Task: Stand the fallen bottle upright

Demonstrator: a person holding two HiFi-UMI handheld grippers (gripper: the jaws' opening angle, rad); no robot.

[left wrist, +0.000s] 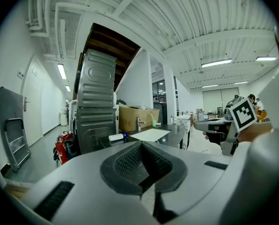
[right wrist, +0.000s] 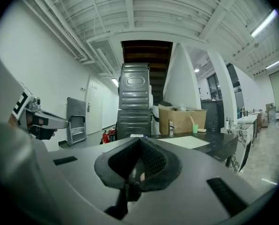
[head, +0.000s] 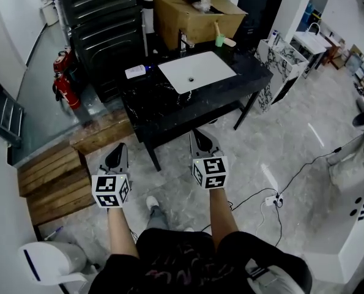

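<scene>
A white bottle with a blue cap [head: 136,71] lies on its side on the black counter [head: 169,103], left of the white sink basin [head: 197,71]. In the left gripper view the bottle [left wrist: 116,137] shows far ahead, and in the right gripper view it [right wrist: 135,135] is small and distant. My left gripper [head: 117,154] and right gripper [head: 199,141] hang over the floor in front of the counter, well short of the bottle. Both are shut, with nothing between their pads. Each gripper view shows its own closed gripper, the left one [left wrist: 141,146] and the right one [right wrist: 139,144].
A cardboard box [head: 194,11], a faucet [head: 183,41] and a green cup [head: 219,40] stand at the counter's back. A dark metal cabinet [head: 105,23] and red fire extinguishers [head: 65,87] are at the left. Wooden pallets [head: 53,182] and floor cables [head: 272,199] flank me.
</scene>
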